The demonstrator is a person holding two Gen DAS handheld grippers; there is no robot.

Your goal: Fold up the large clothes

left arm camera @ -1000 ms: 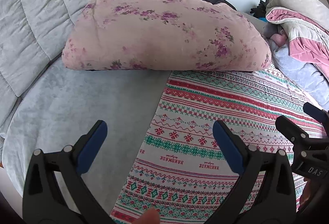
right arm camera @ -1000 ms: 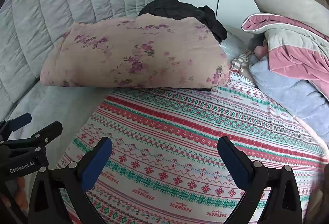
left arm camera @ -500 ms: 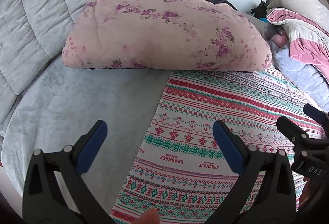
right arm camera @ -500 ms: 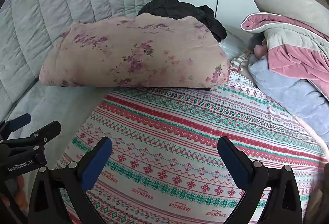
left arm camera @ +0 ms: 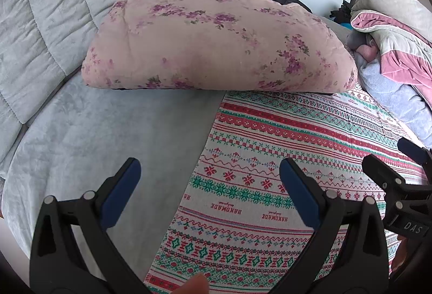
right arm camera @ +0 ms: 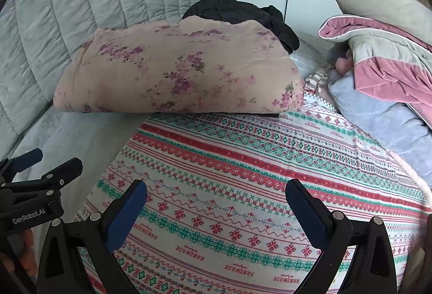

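Note:
A large patterned cloth (left arm camera: pixel 283 159) with red, green and white bands lies flat on the grey bed (left arm camera: pixel 94 137); it also shows in the right wrist view (right arm camera: pixel 243 172). My left gripper (left arm camera: pixel 208 172) is open and empty, hovering over the cloth's left edge. My right gripper (right arm camera: pixel 216 194) is open and empty above the cloth's middle. The right gripper shows at the right edge of the left wrist view (left arm camera: pixel 399 180). The left gripper shows at the left edge of the right wrist view (right arm camera: pixel 35 180).
A folded pink floral quilt (left arm camera: pixel 216 45) lies behind the cloth, with dark clothes (right arm camera: pixel 237 13) behind it. A pile of pink, grey and blue bedding (right arm camera: pixel 383 72) sits at the right. A grey quilted headboard (left arm camera: pixel 54 10) rises at the left.
Both grippers have barely shifted; the view has crept slightly. Both stay open and the cloth has not moved.

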